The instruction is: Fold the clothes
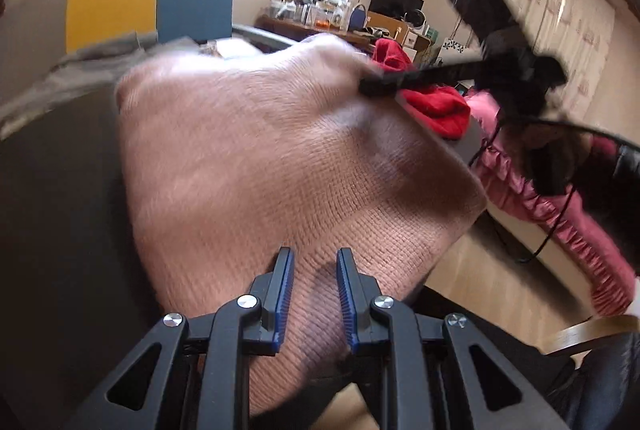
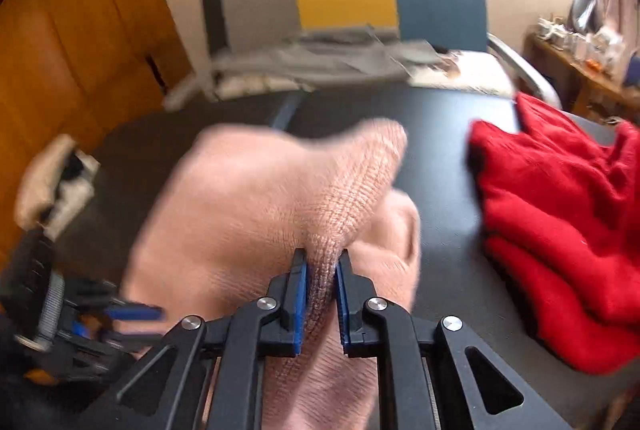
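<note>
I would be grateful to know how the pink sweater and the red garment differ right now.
The pink sweater is pale and gripped by both the left gripper and the right gripper; the red garment is bright and untouched. The pink sweater is bunched and partly raised, while the red garment lies in a heap at the table's far side. Both are soft knitwear over the same dark table.

Sweater [image 2: 248,197] on table [image 2: 448,230], left of garment pile [image 2: 560,230]
</note>
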Demonstrator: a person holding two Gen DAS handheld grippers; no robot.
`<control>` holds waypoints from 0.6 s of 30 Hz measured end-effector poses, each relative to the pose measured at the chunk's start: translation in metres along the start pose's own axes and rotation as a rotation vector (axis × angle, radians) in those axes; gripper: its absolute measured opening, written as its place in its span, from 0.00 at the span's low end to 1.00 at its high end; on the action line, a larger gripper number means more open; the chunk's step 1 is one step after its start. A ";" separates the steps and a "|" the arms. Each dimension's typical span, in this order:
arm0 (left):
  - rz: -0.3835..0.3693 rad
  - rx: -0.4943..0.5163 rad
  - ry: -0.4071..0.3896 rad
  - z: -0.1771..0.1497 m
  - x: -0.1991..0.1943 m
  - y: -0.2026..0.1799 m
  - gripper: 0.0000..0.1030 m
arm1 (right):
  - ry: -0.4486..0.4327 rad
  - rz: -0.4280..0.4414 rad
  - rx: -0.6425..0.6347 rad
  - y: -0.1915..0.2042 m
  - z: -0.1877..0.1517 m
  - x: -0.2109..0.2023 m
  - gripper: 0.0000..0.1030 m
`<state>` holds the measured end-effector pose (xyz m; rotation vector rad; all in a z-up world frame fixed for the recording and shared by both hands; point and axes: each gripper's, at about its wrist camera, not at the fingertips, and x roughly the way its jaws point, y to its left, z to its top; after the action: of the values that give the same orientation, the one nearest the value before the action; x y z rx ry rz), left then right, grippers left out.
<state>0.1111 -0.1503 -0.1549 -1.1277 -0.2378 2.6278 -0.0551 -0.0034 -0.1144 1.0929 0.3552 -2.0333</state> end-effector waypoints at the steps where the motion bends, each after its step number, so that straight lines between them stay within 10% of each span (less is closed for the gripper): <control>1: -0.002 -0.008 0.008 -0.001 0.003 0.000 0.21 | 0.038 0.002 0.020 -0.007 -0.007 0.013 0.12; 18: 0.004 -0.177 -0.219 0.112 -0.039 0.086 0.21 | -0.056 0.149 0.187 -0.035 -0.033 0.027 0.14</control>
<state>0.0394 -0.2490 -0.0742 -0.8881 -0.5223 2.7782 -0.0707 0.0243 -0.1593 1.1358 0.0533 -1.9885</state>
